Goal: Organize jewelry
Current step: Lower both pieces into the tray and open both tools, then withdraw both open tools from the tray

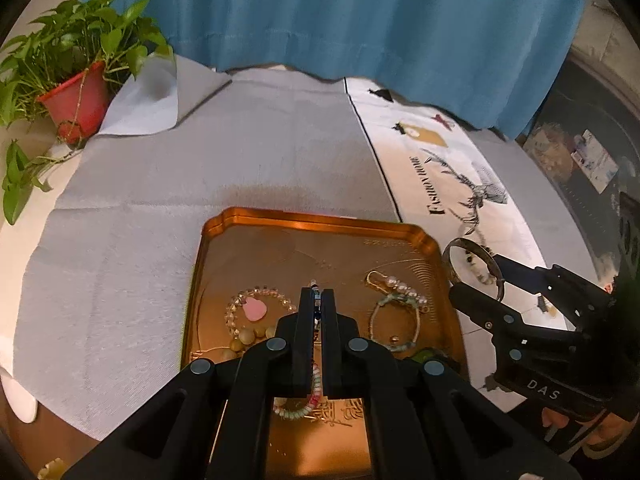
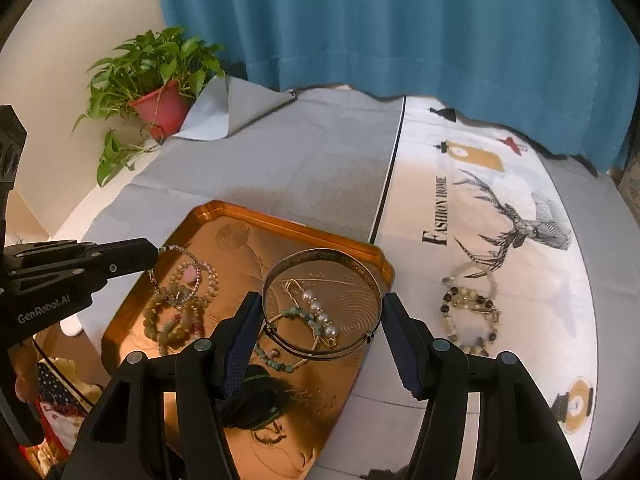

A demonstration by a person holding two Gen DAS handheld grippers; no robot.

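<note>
My left gripper (image 1: pixel 317 300) is shut on a thin beaded bracelet (image 1: pixel 315 394) and holds it over the copper tray (image 1: pixel 224 232); it also shows in the right wrist view (image 2: pixel 154 256). My right gripper (image 2: pixel 320 312) is shut on a gold metal bangle (image 2: pixel 322 254), held across its width above the tray's right edge (image 2: pixel 340 240); the bangle also shows in the left wrist view (image 1: pixel 472 245). In the tray lie a clear bead bracelet with a pink charm (image 1: pixel 256 308), a pearl hair pin (image 2: pixel 318 312) and a green bead bracelet (image 1: pixel 394 320). A brown-and-cream bead bracelet (image 2: pixel 470 312) lies on the white cloth.
A potted green plant (image 1: pixel 76 100) in a red pot stands at the far left of the table. A grey cloth (image 1: pixel 200 160) and a white printed cloth (image 2: pixel 500 208) cover the table. A blue curtain (image 1: pixel 340 12) hangs behind. A dark hair tie (image 2: pixel 256 396) lies in the tray's near corner.
</note>
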